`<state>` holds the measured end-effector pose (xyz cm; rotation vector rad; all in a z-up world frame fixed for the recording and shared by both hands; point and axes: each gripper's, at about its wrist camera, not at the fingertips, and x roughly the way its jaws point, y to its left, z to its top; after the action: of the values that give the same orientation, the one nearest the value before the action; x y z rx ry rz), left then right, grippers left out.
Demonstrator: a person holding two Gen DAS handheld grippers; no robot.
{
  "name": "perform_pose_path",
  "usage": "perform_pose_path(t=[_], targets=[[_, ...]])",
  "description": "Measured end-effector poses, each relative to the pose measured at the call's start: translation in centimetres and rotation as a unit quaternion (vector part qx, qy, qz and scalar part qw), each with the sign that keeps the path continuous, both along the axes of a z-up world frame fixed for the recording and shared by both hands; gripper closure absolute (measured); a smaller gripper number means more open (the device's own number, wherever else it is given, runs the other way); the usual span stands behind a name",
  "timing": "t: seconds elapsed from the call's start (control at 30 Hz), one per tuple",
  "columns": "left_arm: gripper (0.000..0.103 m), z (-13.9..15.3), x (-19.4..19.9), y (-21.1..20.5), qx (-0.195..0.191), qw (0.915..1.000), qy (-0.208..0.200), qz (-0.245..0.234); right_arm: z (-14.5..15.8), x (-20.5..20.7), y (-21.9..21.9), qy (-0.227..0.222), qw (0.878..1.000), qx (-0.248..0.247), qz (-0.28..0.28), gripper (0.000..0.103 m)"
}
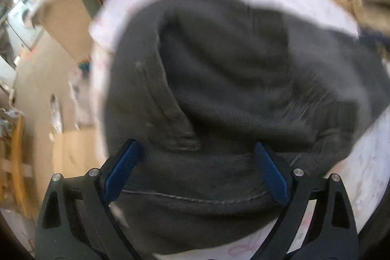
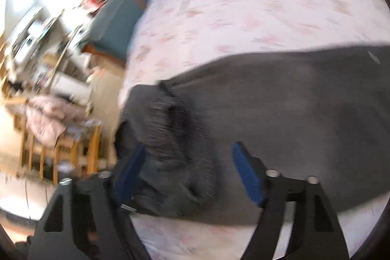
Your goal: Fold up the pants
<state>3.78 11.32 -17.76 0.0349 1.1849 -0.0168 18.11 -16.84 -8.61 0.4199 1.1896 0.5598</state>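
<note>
Room: at far left I see blurred furniture and a wooden chair (image 2: 61, 150) with pink cloth on it, off the bed.
Bed: a white sheet (image 2: 243, 4) with a faint pink print covers it; its left edge drops to the floor.
Pants: the dark grey pants (image 1: 231, 77) lie on the sheet, folded over into a thick pad in the left view; in the right view one end (image 2: 165, 138) is bunched near the bed's left edge.
Left gripper: the left gripper (image 1: 196, 151) hangs over the near hem, jaws spread wide, blue pads clear of the cloth, holding nothing.
Right gripper: the right gripper (image 2: 189, 155) stands partly open astride the bunched end; I judge the pads not yet pressing.
Risk, grip: if I close on the bunch, I may pinch only the top layer, and the fold will slide apart.
Risk, edge: the bunch sits close to the bed's edge, so a pull leftward could drag it off.
Risk, sheet: a deep bite could catch the sheet too.
</note>
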Motion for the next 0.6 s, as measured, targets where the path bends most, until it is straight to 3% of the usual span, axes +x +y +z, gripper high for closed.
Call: perform_pose_path(t=[0.13, 0.23, 0.33, 0.43, 0.53, 0.6], targets=[[0.008, -0.4, -0.5, 0.8, -0.048, 0.9986, -0.015, 0.014, -2.6, 3.2, 5.3, 0.010, 1.000, -0.021, 0.019, 0.038], [0.008, -0.4, -0.1, 1.2, -0.055, 0.9983, -0.015, 0.013, -5.8, 4.3, 8.7, 0.010, 0.998, -0.028, 0.048, 0.083], [0.007, -0.6, -0.1, 1.0, -0.053, 0.9985, -0.011, 0.006, -5.8, 3.7, 9.3, -0.034, 0.998, -0.037, 0.049, 0.096], [0.006, -0.6, -0.6, 0.2, -0.067, 0.9977, -0.007, -0.001, -2.3, 3.9, 8.1, -0.102, 0.994, -0.028, 0.032, 0.097], [0.006, -0.5, -0.5, 0.0, -0.082, 0.9964, -0.009, -0.017, -1.1, 6.6, 7.9, -0.106, 0.994, -0.031, 0.018, 0.098], [0.006, -0.6, -0.4, 0.0, -0.083, 0.9964, -0.007, -0.017, -2.5, 8.8, 9.8, -0.098, 0.990, -0.094, 0.040, 0.098]])
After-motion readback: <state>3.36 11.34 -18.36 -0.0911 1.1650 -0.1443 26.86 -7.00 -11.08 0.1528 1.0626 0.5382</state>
